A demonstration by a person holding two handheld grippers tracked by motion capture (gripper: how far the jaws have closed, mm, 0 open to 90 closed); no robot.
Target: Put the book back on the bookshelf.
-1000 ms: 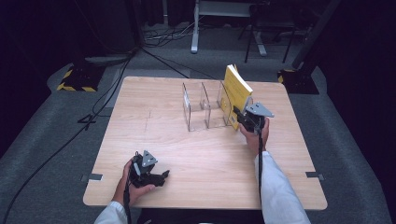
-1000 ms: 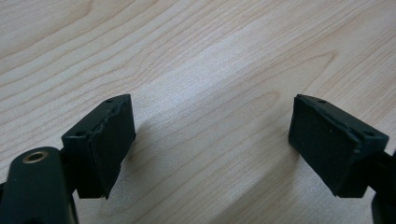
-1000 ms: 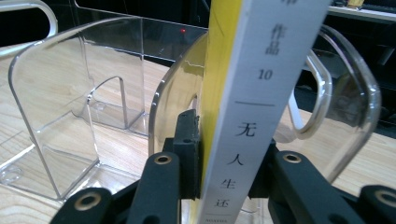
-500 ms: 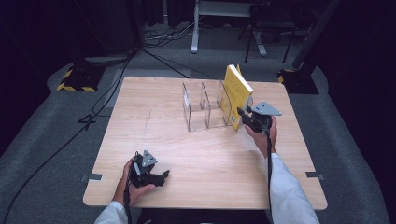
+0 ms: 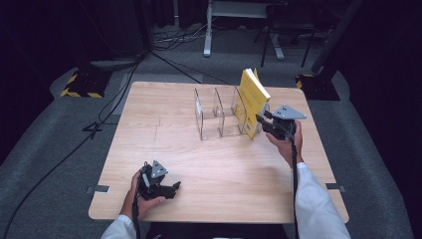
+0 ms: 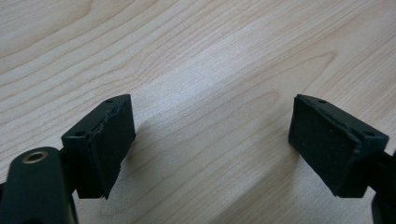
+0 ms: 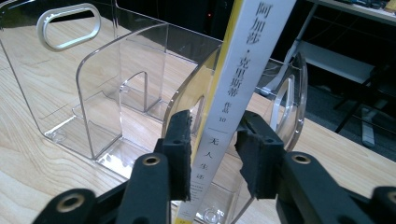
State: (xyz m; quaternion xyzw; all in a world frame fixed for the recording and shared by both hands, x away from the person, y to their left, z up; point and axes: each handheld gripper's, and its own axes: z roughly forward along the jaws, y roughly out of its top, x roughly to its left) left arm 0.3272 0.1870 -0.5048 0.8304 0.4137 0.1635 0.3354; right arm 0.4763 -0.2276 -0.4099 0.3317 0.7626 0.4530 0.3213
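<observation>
High view: wooden table (image 5: 214, 174) with a clear acrylic rack (image 5: 219, 115) standing near its far centre, divided into compartments. A yellow book (image 5: 253, 99) stands on edge in the rack's rightmost compartment, leaning a little, its spine toward the right gripper (image 5: 263, 122). That gripper is held by the person's right hand (image 5: 284, 142) at the lower part of the book's spine. The left gripper (image 5: 174, 188) lies low at the near left of the table in the left hand (image 5: 144, 196), well apart from rack and book.

Left gripper view: both black pads (image 6: 109, 142) stand wide apart over bare wood grain, nothing between them. Jaws spread, holding nothing.

Right gripper view: the book's white and yellow spine (image 7: 233, 102), printed with Chinese characters, runs up between the two jaws. The jaws have just been opening. The left pad (image 7: 180, 149) lies against or just beside the yellow cover; whether it touches I cannot tell. The right pad (image 7: 254, 154) stands off the spine with a visible gap. So the grip reads as released, book between the jaws but not pinched. The book's lower end sits inside the curved clear wall of the rack's end compartment (image 7: 280, 116); the other compartments to the left (image 7: 107, 107) hold nothing.
</observation>
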